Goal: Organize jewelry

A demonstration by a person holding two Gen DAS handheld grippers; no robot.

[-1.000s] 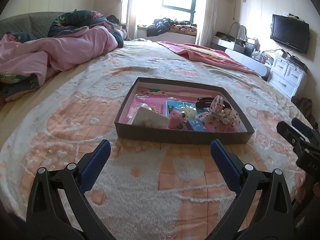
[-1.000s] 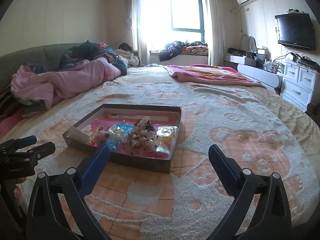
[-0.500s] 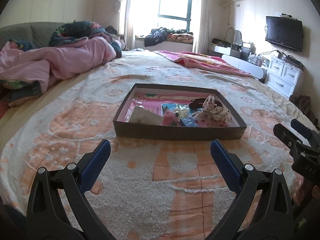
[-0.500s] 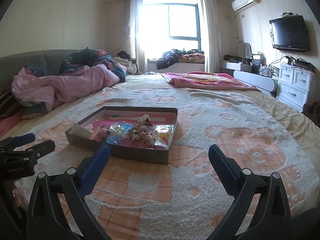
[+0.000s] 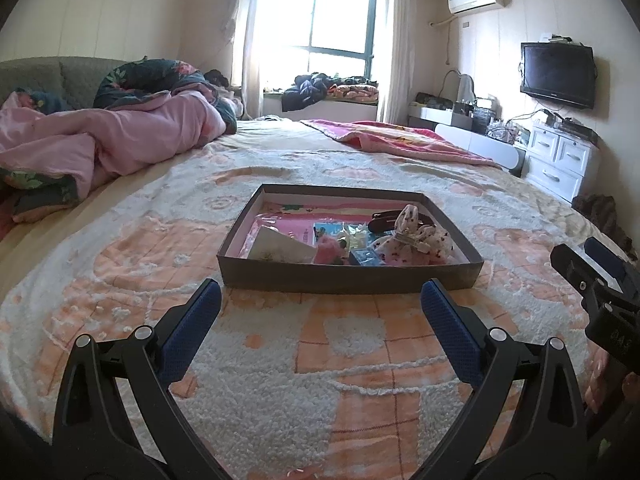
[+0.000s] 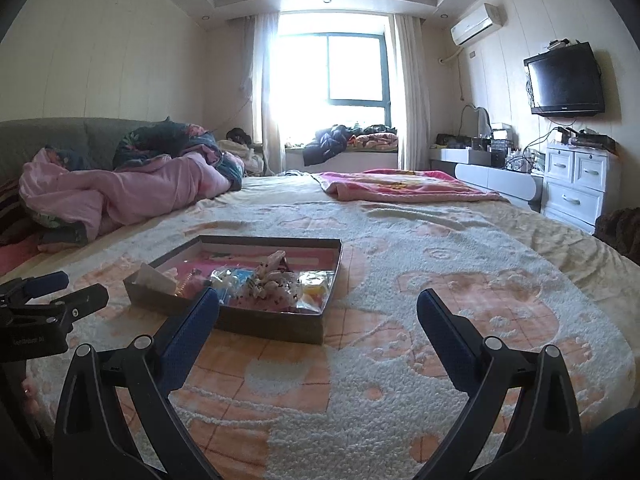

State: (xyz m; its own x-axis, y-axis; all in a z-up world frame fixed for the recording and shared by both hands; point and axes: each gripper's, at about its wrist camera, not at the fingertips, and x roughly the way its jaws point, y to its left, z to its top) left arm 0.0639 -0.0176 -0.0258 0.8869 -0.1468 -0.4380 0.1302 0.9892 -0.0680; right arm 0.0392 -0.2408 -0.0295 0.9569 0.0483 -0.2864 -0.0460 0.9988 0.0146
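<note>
A shallow grey cardboard box [image 5: 348, 278] with a pink lining sits on the bed. It also shows in the right wrist view [image 6: 272, 326]. Inside lie a spotted fabric bow [image 5: 416, 238], a white card [image 5: 280, 250], a pink fluffy piece [image 5: 330, 250], a black hair clip [image 5: 384, 218] and small clear packets [image 6: 316, 288]. My left gripper [image 5: 320, 320] is open and empty, just in front of the box. My right gripper [image 6: 318, 324] is open and empty, to the right front of the box.
The bed carries a peach and white blanket [image 5: 360, 360]. A crumpled pink duvet [image 5: 120, 140] lies at the back left, a pink blanket [image 5: 400, 140] at the back right. White drawers [image 6: 576, 188] and a wall TV [image 6: 564, 80] stand on the right.
Both grippers have pulled back and tilted up, so the box looks smaller and lower and more of the room shows. Both stay open and empty.
</note>
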